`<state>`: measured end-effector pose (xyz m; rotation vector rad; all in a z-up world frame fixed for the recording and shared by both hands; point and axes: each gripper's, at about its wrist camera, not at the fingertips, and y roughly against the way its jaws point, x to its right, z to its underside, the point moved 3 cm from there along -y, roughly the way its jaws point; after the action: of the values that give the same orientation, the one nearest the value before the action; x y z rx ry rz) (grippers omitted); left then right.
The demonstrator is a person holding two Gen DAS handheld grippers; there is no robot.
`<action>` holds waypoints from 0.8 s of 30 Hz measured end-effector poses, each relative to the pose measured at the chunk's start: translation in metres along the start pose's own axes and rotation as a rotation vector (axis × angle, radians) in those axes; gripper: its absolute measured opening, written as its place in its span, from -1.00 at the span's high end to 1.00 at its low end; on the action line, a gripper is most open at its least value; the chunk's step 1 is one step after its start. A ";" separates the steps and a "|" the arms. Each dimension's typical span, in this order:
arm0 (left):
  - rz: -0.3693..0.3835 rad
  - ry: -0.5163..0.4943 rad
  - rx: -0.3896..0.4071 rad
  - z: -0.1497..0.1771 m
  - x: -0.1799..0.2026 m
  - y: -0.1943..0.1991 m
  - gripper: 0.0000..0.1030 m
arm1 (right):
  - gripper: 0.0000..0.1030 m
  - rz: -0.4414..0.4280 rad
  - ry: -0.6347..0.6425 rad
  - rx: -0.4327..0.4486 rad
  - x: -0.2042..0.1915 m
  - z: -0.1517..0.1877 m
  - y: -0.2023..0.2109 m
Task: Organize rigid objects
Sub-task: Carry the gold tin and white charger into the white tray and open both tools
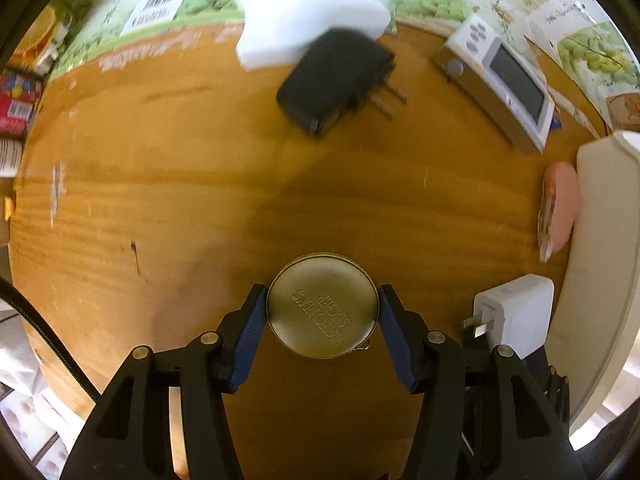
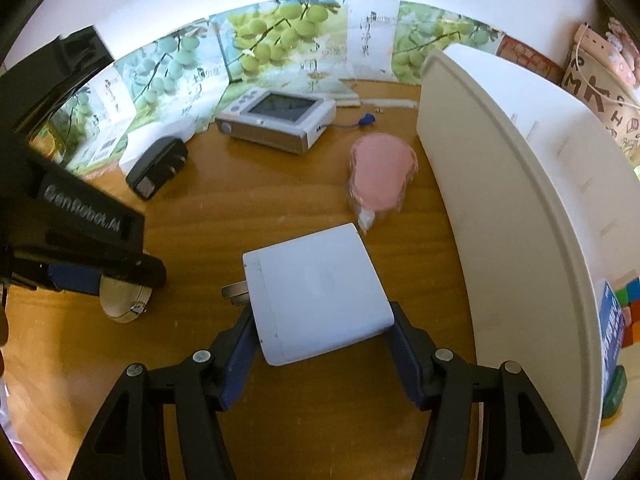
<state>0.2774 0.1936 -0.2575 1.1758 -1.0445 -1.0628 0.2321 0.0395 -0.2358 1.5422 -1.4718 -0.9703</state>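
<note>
A round gold tin (image 1: 322,306) with embossed lettering sits between the blue pads of my left gripper (image 1: 322,309), which is shut on it and points straight down at the wooden table (image 1: 160,200). The right wrist view shows the same tin (image 2: 120,302) under the black left gripper (image 2: 80,280), close to the tabletop. My right gripper (image 2: 322,314) is shut on a white plug charger (image 2: 316,292), one pad on each side, prongs pointing left. That charger (image 1: 512,316) lies to the right of the tin.
A tall white bin (image 2: 500,200) stands at the right, with a pink wrapped item (image 2: 380,176) beside it. Farther back lie a black power adapter (image 2: 158,168), white foam (image 1: 304,20) and a white device with a screen (image 2: 280,120). Grape-printed boxes (image 2: 272,40) line the back.
</note>
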 end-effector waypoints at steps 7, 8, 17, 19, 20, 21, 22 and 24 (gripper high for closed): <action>0.047 0.034 -0.036 0.028 -0.024 -0.002 -0.14 | -0.20 -0.027 0.015 -0.054 0.001 0.020 0.017; 0.048 0.034 -0.038 0.037 -0.028 -0.001 -0.14 | -0.19 -0.028 0.019 -0.059 0.001 0.024 0.020; 0.026 0.011 -0.048 0.104 -0.060 0.001 -0.14 | -0.13 -0.051 0.047 -0.051 -0.002 0.044 0.049; 0.026 0.001 -0.048 0.123 -0.066 -0.002 -0.14 | -0.12 -0.046 0.061 -0.047 -0.005 0.047 0.054; 0.023 -0.007 -0.050 0.129 -0.067 -0.003 -0.14 | -0.11 -0.046 0.067 -0.042 -0.006 0.048 0.057; 0.023 -0.014 -0.051 0.130 -0.066 -0.005 -0.14 | -0.10 -0.048 0.075 -0.036 -0.007 0.049 0.060; 0.024 -0.022 -0.051 0.137 -0.066 -0.004 -0.14 | -0.08 -0.047 0.083 -0.032 -0.009 0.050 0.063; 0.023 -0.040 -0.045 0.149 -0.066 -0.004 -0.14 | -0.07 -0.045 0.096 -0.032 -0.011 0.052 0.066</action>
<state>0.1190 0.2315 -0.2517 1.1082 -1.0572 -1.0900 0.1574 0.0466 -0.1961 1.5827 -1.3540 -0.9279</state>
